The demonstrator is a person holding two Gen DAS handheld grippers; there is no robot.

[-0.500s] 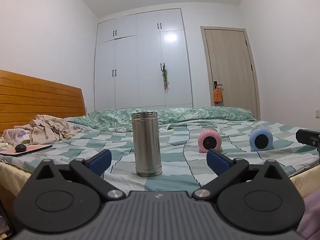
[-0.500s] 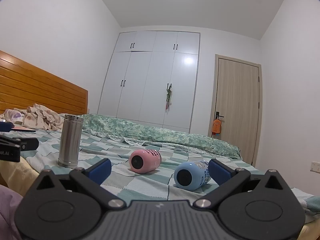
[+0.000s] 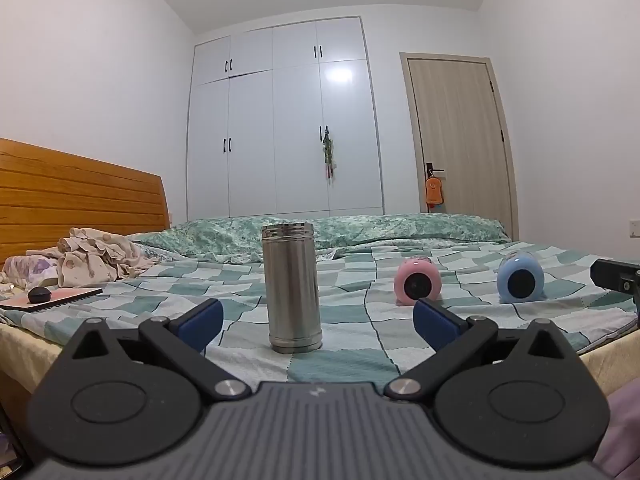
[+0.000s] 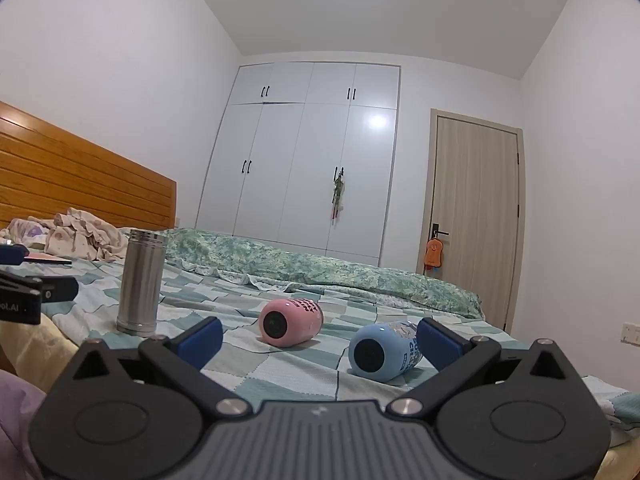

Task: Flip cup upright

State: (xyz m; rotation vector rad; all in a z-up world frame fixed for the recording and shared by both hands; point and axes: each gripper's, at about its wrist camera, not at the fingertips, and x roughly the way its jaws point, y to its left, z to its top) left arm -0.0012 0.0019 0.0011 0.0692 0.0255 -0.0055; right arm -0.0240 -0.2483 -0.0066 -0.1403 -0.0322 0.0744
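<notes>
A steel cup (image 3: pixel 293 288) stands upright on the checked bedspread (image 3: pixel 352 320); it also shows in the right wrist view (image 4: pixel 140 282). A pink cup (image 3: pixel 417 286) (image 4: pixel 290 322) and a blue cup (image 3: pixel 521 282) (image 4: pixel 385 352) lie on their sides, bases toward me. My left gripper (image 3: pixel 318 322) is open and empty, just short of the steel cup. My right gripper (image 4: pixel 319 338) is open and empty, its right fingertip (image 4: pixel 438 342) close beside the blue cup.
Crumpled clothes (image 3: pixel 96 258) and a flat pad with a black object (image 3: pixel 40 294) lie at the left by the wooden headboard (image 3: pixel 80 196). A rolled green quilt (image 3: pixel 360 232) lies across the far side of the bed. White wardrobe and door stand behind.
</notes>
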